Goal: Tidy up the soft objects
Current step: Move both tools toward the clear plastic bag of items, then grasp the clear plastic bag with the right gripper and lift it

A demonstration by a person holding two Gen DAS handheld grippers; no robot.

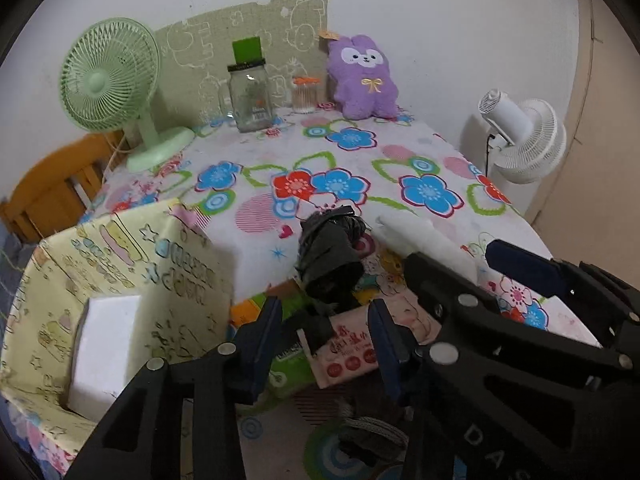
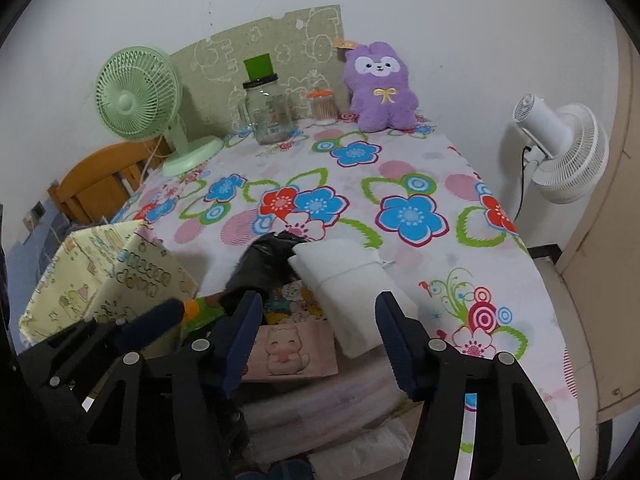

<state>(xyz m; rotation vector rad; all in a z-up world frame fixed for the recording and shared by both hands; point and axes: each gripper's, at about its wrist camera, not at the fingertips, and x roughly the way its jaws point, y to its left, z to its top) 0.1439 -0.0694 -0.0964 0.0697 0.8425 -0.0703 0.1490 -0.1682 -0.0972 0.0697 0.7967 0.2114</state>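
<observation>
Both grippers, left gripper [image 1: 326,344] and right gripper [image 2: 318,340], are gaping apart, hiding part of the pile; two fans, one plush rabbit [image 1: 363,76] are showing.

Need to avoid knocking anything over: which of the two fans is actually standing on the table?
The green fan, whose base rests on the flowered tablecloth at the back left. The white fan stands beyond the table's right edge.

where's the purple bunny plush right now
The purple bunny plush stands upright at the table's far edge against the wall, just right of the cotton swab jar in both views.
</observation>
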